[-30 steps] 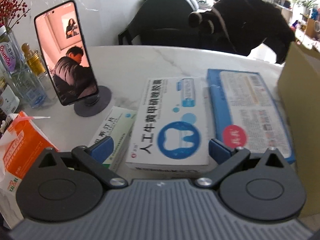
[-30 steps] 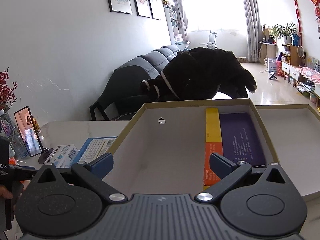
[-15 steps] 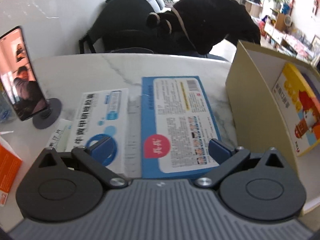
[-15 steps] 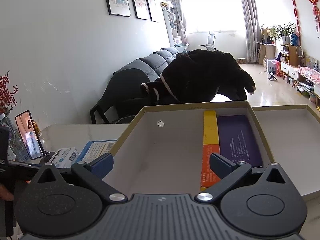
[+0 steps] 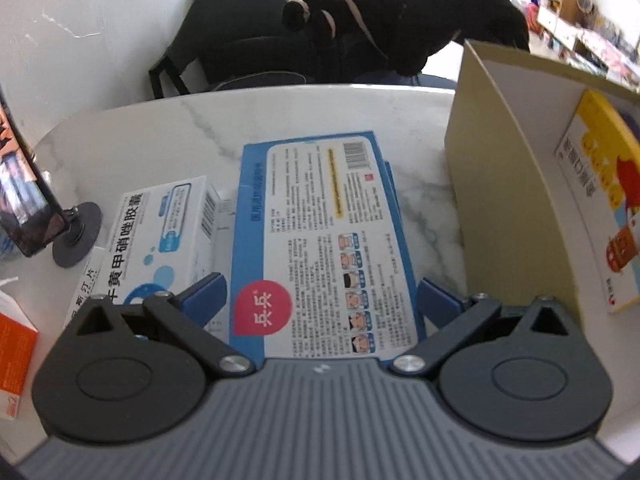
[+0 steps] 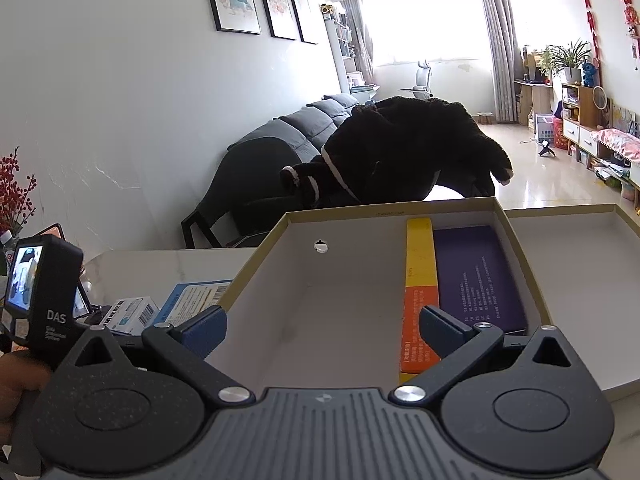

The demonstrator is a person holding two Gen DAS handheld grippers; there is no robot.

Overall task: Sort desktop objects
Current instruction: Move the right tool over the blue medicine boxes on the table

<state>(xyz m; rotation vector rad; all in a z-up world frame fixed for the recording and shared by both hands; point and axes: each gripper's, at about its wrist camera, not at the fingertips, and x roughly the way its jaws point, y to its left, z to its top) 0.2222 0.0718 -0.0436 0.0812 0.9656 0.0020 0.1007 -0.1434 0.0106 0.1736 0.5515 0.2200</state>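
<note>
A flat blue packet point(image 5: 324, 240) with printed instructions lies on the marble table point(image 5: 168, 136). My left gripper point(image 5: 320, 296) hovers open just above its near end, a finger on each side. A white medicine box point(image 5: 160, 236) with blue print lies to its left. The tan cardboard box point(image 5: 504, 184) stands at the right, holding a yellow carton point(image 5: 600, 200). My right gripper point(image 6: 320, 332) hangs open over that box point(image 6: 320, 300), where the yellow-orange carton point(image 6: 418, 280) and a purple carton point(image 6: 480, 276) lie side by side. The blue packet point(image 6: 196, 300) shows at the left.
A phone on a round stand point(image 5: 36, 216) is upright at the left, an orange carton point(image 5: 16, 348) near the front left edge. A chair draped with a black plush coat point(image 5: 380, 20) stands behind the table. The left handheld unit point(image 6: 40, 296) and a hand point(image 6: 16, 384) appear in the right wrist view.
My left gripper has swung right from over the white medicine box to straddle the blue packet, closer to the cardboard box. The right gripper has stayed over the box, nearly still.
</note>
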